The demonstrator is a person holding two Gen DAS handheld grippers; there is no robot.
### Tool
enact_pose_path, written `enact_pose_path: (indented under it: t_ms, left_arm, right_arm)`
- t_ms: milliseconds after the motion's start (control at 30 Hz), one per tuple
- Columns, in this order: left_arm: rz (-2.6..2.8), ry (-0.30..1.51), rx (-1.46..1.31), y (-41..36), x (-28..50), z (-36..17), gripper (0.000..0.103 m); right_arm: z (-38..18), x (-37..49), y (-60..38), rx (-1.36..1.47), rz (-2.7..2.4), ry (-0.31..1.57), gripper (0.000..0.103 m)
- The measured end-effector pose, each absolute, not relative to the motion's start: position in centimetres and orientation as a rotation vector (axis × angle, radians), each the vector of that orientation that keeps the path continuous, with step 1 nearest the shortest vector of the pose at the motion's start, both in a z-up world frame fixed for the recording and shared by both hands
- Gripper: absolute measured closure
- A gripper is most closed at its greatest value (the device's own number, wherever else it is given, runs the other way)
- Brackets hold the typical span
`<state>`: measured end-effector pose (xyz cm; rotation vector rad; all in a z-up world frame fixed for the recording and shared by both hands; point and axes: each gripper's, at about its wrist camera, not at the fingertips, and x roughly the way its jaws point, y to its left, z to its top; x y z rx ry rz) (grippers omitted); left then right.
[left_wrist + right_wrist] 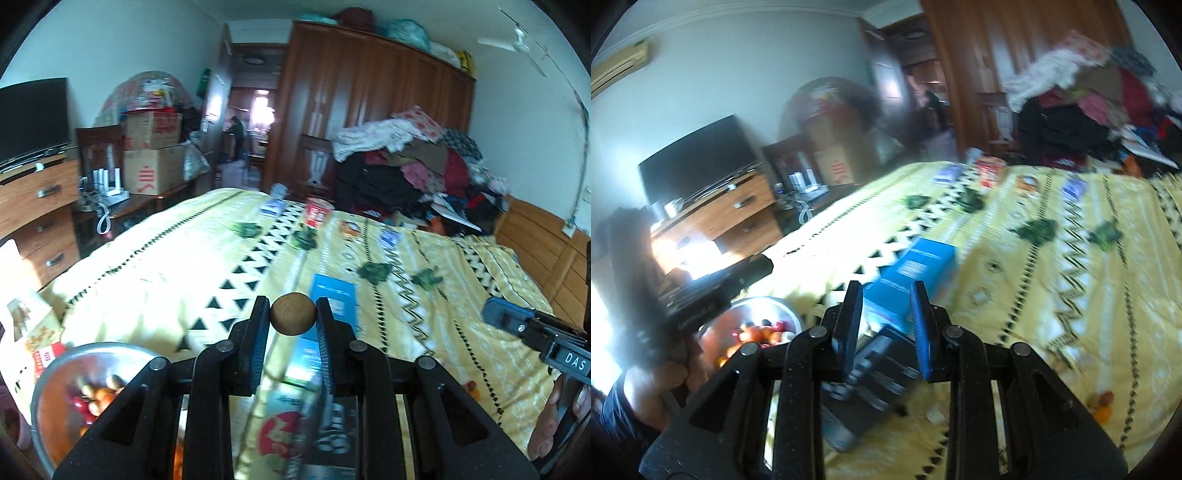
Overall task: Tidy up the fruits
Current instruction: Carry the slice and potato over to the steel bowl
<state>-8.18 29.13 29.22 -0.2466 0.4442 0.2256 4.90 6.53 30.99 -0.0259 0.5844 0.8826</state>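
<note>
Left gripper [292,314] clamped on 1 brown round fruit [293,313], raised above metal bowl [48,373] for sorting; right gripper [886,306] beside bowl, seemingly closed, empty.

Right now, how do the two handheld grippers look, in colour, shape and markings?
Left gripper: black angular frame with round rivets, two flat fingers with blue ribbed pads. Right gripper: the same build; its side carries a white "DAS" marking.

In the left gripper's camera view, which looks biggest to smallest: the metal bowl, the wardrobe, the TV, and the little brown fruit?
1. Wardrobe
2. Metal bowl, though it is near the camera and partly hidden
3. TV, cut off at the edge, so close to the bowl
4. Brown fruit, pinched in the left gripper
</note>
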Motion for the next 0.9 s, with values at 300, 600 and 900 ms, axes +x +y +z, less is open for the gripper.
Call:
enact_pose_path:
  t_ms: [300,600,900]
  left_arm:
    - [0.274,0.483,-0.307,34.4,-11.2,26.2,0.078]
    - [0.265,0.516,-0.314,34.4,-10.7,24.4,0.078]
    - [0.263,0.55,-0.305,34.2,-9.9,22.9,0.078]
  right_arm:
    - [16.8,8.7,0.7,-0.14,0.747,0.879,0.073]
    - [6.6,8.3,6.9,-0.146,0.86,1.068,0.073]
    - [4.7,9.8,8.5,-0.213,0.799,1.04,0.045]
